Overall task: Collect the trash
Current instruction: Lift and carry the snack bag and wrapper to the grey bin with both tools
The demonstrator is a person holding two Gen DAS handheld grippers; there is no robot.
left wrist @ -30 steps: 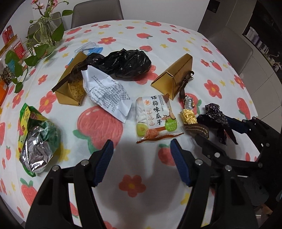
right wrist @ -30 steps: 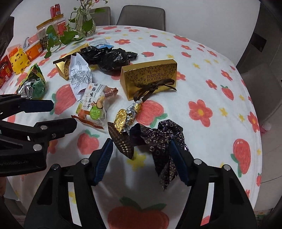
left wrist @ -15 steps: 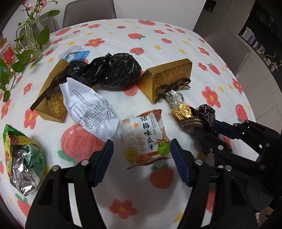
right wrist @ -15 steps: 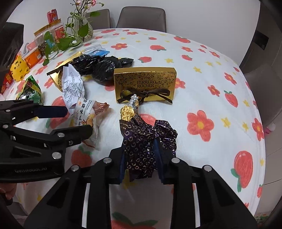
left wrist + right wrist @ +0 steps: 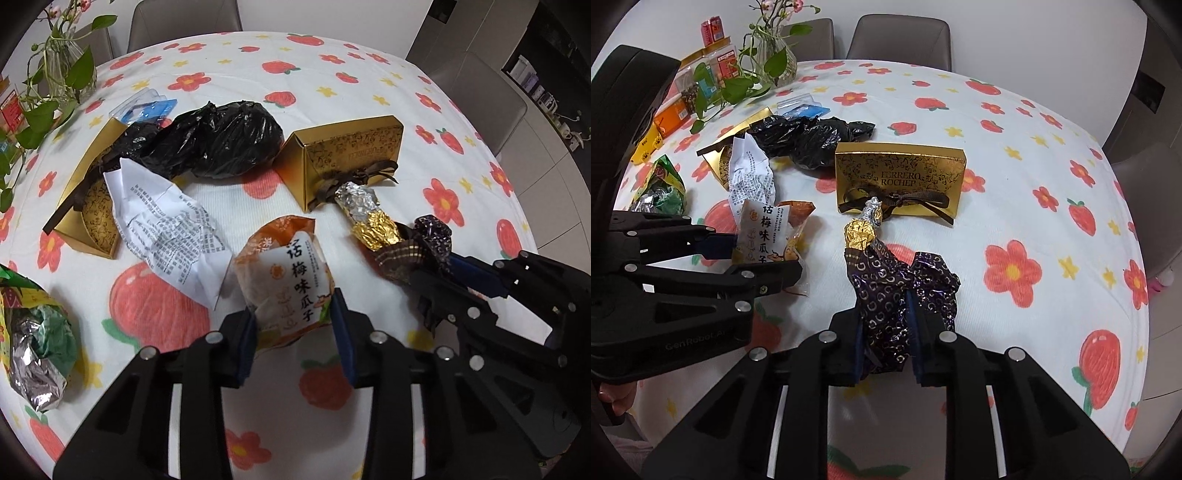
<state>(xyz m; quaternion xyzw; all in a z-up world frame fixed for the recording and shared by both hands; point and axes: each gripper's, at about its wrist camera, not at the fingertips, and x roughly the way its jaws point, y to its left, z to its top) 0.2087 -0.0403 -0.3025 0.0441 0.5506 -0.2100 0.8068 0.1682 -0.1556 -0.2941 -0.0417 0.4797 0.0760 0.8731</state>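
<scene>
Left hand-held gripper (image 5: 293, 328) clamped on the near end of a seed packet (image 5: 286, 273), jaws just drawn in from wide, blue pads pressing the crinkled film on both sides; right hand-held gripper (image 5: 886, 339) clamped on a dark patterned wrapper (image 5: 901, 291), jaws likewise just closed, with gold and silver foil (image 5: 862, 229) trailing off its far end toward the gold box. Both pieces judged very light, soft and crushable, probably slick plastic and foil, so likely to slide or tear if gripped at a thin edge; best taken across a bunched middle, as now, and lifted gently since the foil tail may drop loose. Beyond the left hand-held gripper: one black bag (image 5: 221, 142), limp and shapeless, best pinched at a gathered fold; one crumpled printed paper (image 5: 166, 225), stiff enough to take by a raised ridge; one open gold box (image 5: 92, 210) farther to the left, rigid card, best taken by a wall. Ahead of the right hand-held gripper, one closed gold box (image 5: 899, 181) with a brown ribbon, rigid. Far to the left of the left hand-held gripper, one green snack bag (image 5: 35, 332) with a silver lining, light and springy. Count on the table (image 5: 1034, 155): two gold boxes, one black bag, one paper, two snack packets, one dark wrapper with foil.
</scene>
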